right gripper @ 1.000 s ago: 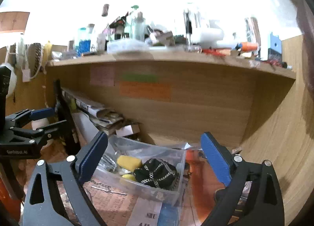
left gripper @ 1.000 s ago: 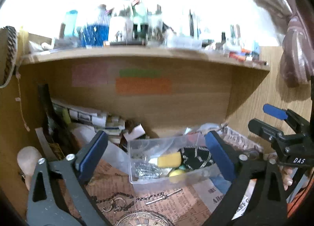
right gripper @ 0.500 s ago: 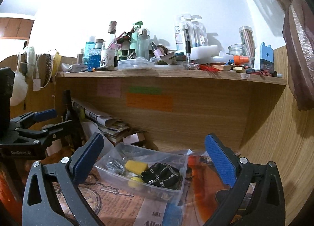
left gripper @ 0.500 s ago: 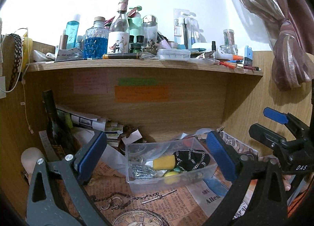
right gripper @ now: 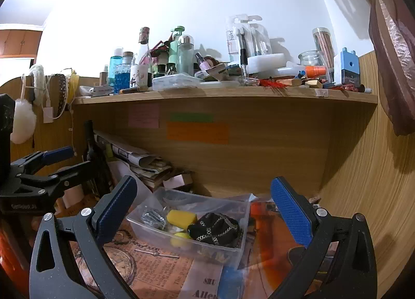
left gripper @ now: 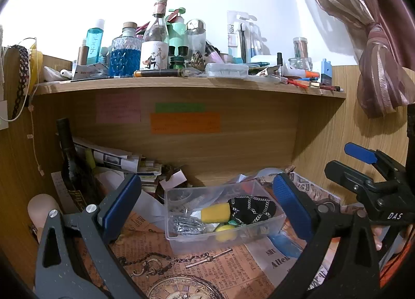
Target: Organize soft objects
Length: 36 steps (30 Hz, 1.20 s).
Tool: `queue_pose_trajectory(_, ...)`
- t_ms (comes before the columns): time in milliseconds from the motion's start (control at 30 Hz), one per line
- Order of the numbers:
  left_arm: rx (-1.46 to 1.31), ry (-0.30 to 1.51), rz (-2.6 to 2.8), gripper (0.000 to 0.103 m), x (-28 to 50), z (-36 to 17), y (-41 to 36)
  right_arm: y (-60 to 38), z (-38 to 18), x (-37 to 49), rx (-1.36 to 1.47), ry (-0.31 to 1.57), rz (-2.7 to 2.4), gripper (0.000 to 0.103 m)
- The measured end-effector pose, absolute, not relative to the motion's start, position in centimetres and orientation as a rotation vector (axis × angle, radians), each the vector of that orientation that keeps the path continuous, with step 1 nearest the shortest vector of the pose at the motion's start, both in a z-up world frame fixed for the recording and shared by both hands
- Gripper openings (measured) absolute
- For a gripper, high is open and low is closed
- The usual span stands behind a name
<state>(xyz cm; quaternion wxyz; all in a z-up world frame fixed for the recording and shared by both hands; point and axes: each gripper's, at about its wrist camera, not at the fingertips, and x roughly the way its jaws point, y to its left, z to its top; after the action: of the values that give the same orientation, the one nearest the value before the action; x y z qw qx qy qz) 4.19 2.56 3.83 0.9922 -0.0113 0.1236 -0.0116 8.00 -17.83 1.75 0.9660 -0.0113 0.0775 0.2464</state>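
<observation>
Soft objects all sit inside the clear rectangular plastic bin [left gripper: 223, 218] on the worktop [left gripper: 197, 270], under the wooden shelf [left gripper: 186, 86]: yellow foam sponge [left gripper: 215, 213], black fabric pouch with silver chain pattern [left gripper: 250, 208], small yellow soft ball [left gripper: 225, 231] low in the bin beside a bundle of metal clips [left gripper: 185, 223]. Right wrist view shows the same bin [right gripper: 192, 231], sponge [right gripper: 181, 219] just left of the pouch [right gripper: 215, 229], touching or nearly so.

Change over the last second: both cameras have pulled back and tilted up. The bin now sits lower and smaller between the fingers, and more of the shelf clutter shows. Earlier motion blur is gone, so both views read as settled. Bin contents look unmoved.

Left gripper [left gripper: 205, 210]: jaws wide apart, empty, bin framed between the blue pads. Right gripper [right gripper: 205, 210]: also spread wide, nothing held; it shows at the right edge of the left view, clear of the bin.

Judgement: the soft items look already gathered, and the retreat reads as either a finished placement or a reset before another reach. No further loose soft item is clear on the newspaper-print covering [left gripper: 155, 260]; only a printed watch and chain there. Task looks late-stage.
</observation>
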Motion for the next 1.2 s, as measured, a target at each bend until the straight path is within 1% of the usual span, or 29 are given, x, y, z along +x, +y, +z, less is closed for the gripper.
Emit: queue_pose_trajectory(1200, -0.018, 0.249, -0.026, 0.103, 4.39, 3.43, 2.42, -17.62, 1.42, 8.21, -0.015, 0.176, 0.500, 0.103)
